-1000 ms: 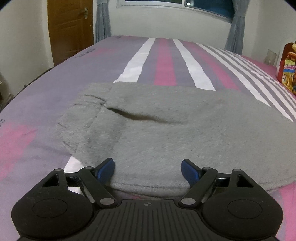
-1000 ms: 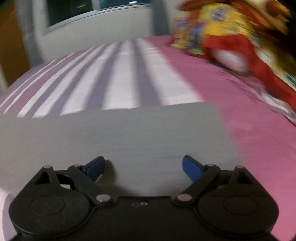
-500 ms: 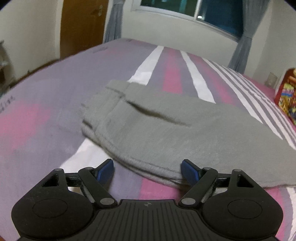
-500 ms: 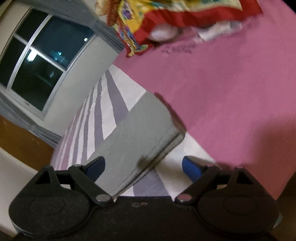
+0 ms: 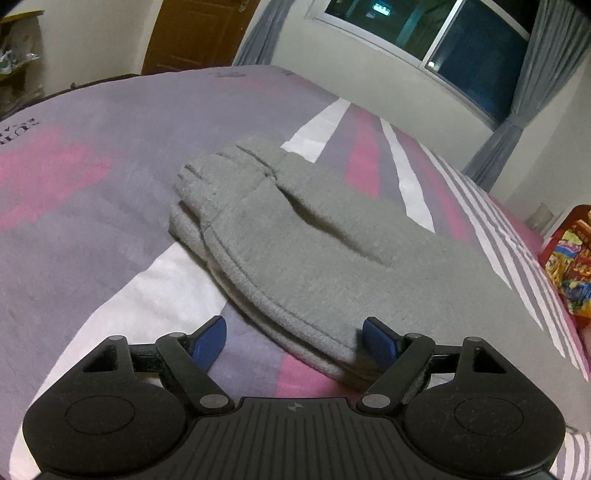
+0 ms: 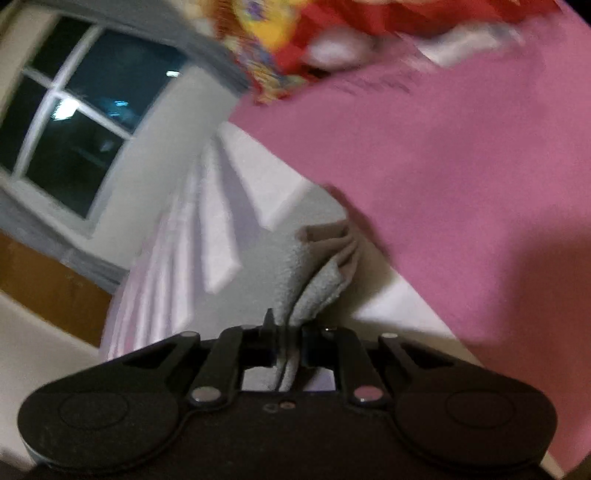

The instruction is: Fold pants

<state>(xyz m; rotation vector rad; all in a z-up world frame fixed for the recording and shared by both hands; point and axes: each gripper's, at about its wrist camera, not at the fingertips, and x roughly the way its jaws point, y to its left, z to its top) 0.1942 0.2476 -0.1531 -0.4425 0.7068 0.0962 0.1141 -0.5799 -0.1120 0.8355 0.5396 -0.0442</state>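
Grey fleece pants lie folded lengthwise on the striped bed, waistband end at the far left. My left gripper is open, its blue pads on either side of the pants' near edge, the right pad touching the cloth. In the right wrist view, my right gripper is shut on the leg end of the pants, which bunches up between the jaws. That view is tilted and blurred.
The bed cover is purple, pink and white striped. A red and yellow patterned pillow lies at the right; it also shows in the right wrist view. A window with grey curtains and a brown door stand behind the bed.
My right gripper has closed on the leg end of the pants and tilted. My left gripper has drawn back and left, so the pants' near edge now lies between its open pads.
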